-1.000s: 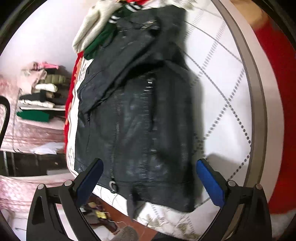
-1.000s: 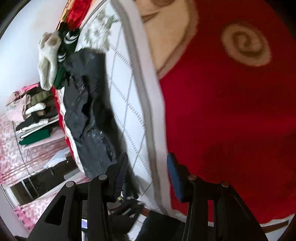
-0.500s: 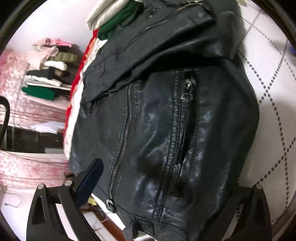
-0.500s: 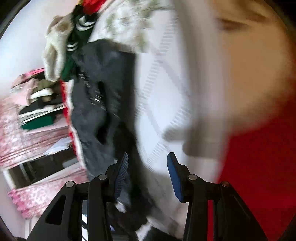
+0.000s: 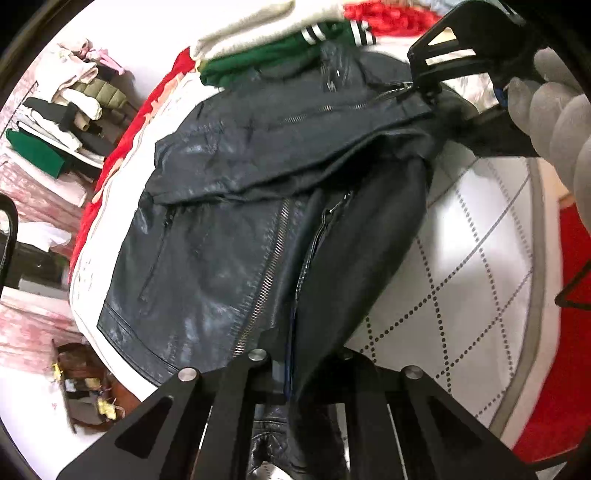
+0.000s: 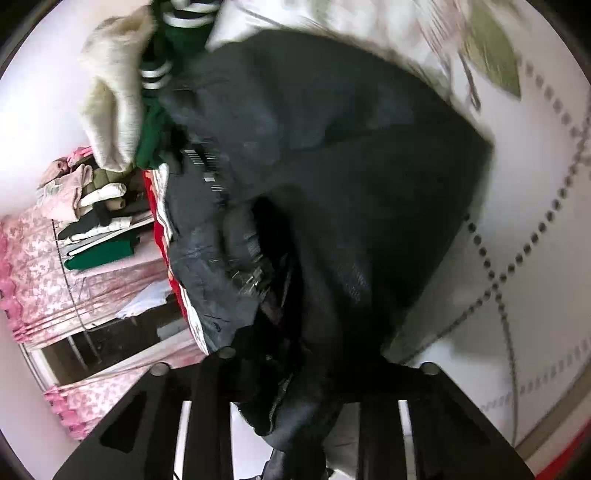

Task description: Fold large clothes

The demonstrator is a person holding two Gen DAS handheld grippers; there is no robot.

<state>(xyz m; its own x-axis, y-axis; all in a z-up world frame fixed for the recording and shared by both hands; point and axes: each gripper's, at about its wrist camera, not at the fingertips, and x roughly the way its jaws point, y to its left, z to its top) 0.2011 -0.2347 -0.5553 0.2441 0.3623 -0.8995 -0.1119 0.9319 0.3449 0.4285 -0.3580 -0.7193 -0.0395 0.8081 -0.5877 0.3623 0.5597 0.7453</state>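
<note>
A black leather jacket (image 5: 229,258) with silver zippers lies on a white quilted bedspread (image 5: 461,295). My left gripper (image 5: 295,373) is shut on the jacket's near hem and a fold rises from it. My right gripper (image 5: 428,88) shows at the jacket's far end, held by a white-gloved hand (image 5: 554,96), shut on the jacket's edge. In the right wrist view the jacket (image 6: 332,166) fills the middle and my right gripper (image 6: 291,376) is shut on its dark folds; the fingertips are hidden by fabric.
A green striped garment (image 5: 266,55) and a cream garment (image 5: 251,29) lie past the jacket. A red blanket (image 5: 569,332) lies at the right. Stacked folded clothes (image 5: 62,110) sit on a shelf at the left, beside pink curtains (image 6: 37,266).
Both grippers moved onto the jacket and closed on it: the left, open a second ago, now grips the near hem; the right swung from the red blanket to the jacket's far end.
</note>
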